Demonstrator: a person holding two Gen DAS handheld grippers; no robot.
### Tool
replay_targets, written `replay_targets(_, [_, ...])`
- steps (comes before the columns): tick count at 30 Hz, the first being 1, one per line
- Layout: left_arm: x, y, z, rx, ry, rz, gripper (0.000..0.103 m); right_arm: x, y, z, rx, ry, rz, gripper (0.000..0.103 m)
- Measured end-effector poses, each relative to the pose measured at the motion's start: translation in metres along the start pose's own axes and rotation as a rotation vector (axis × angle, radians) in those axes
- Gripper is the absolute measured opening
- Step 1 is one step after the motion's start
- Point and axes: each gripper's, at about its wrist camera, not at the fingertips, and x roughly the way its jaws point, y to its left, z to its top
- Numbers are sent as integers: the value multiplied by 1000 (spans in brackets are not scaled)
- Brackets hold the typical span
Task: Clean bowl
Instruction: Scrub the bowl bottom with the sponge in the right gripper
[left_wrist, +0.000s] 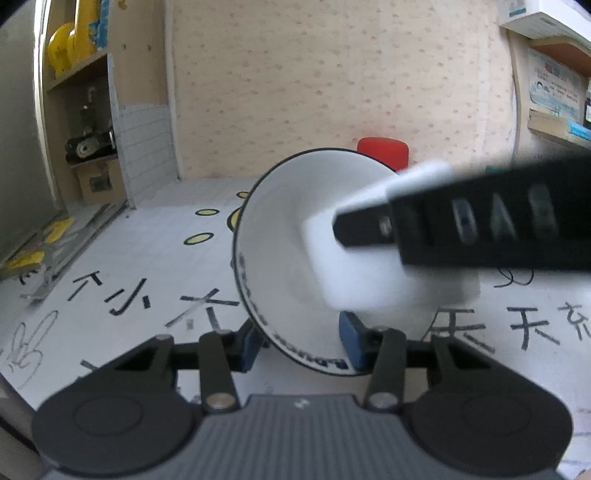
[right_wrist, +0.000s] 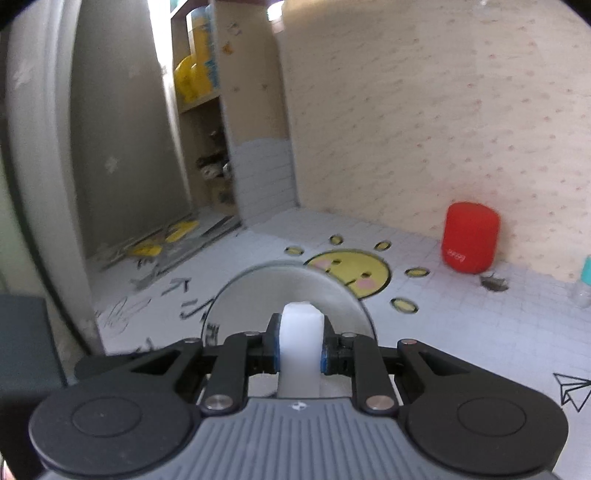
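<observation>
The worktop (left_wrist: 140, 258) is covered by a white gridded sheet with black handwritten characters and a yellow smiling sun (right_wrist: 351, 271), and it runs back to a speckled beige wall. A red cylinder, probably a small speaker (right_wrist: 471, 236), stands near that wall, well apart from the work.

The white bowl (left_wrist: 288, 229), dark-rimmed with blue lettering on its outside, is lifted off the worktop and tipped on edge so its hollow opens toward the right side. The left tongs (left_wrist: 301, 343) pinch its lower rim between their blue pads, one pad outside the wall and one inside. Judged from the tilt, it is held this way to offer the inside to the other tool and to keep it steady against rubbing.

The right tongs (right_wrist: 299, 356) are pressed onto a white sponge block (right_wrist: 299, 332), squeezing it at the waist so its end sticks out ahead of the pads. In the left wrist view that end lies against the bowl's inner wall, low and to the right of the middle. Motion blur on it suggests a wiping stroke in progress. No dirt shows inside the bowl, so how much cleaning remains cannot be told
</observation>
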Motion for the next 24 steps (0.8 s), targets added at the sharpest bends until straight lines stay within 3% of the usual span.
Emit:
replay_targets(4, [-2, 1, -1, 0, 0, 1, 43, -5, -11, -1, 43, -12, -34, 17])
replay_targets(12, [-2, 9, 0, -21, 9, 3, 43, 5, 8, 10, -9, -21, -4, 17])
replay_targets(20, [5, 30, 4, -43, 16, -11, 48, 4, 5, 2, -18, 5, -35, 17])
replay_targets(24, [5, 32, 3, -49, 12, -11, 46, 3, 2, 1, -15, 9, -48, 17])
